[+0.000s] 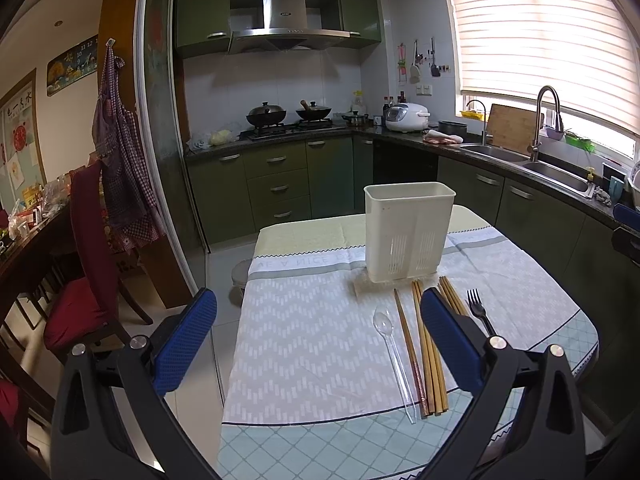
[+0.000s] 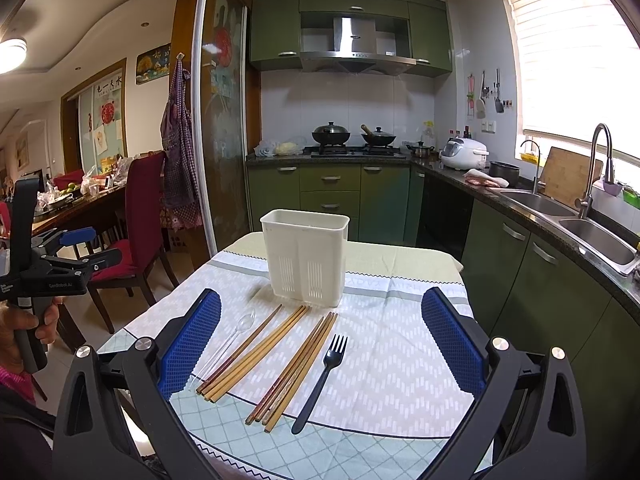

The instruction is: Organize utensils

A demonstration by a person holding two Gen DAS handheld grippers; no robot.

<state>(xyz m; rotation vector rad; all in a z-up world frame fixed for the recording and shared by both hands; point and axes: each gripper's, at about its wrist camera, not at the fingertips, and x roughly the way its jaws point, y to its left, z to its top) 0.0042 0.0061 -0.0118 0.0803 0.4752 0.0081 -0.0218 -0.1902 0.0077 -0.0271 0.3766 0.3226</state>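
Only right wrist view shows the left gripper, hand-held.

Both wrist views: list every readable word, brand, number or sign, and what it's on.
"GenRobot.AI", roughly, small white print on the left gripper body.
"E A NICE", upside down from here and partly cut off, on the tablecloth band.
"10", "11", "12", clock-style numerals on the wall plaque.
Chinese characters on the door poster: too blurred to quote.
Range hood badge: too small to read.
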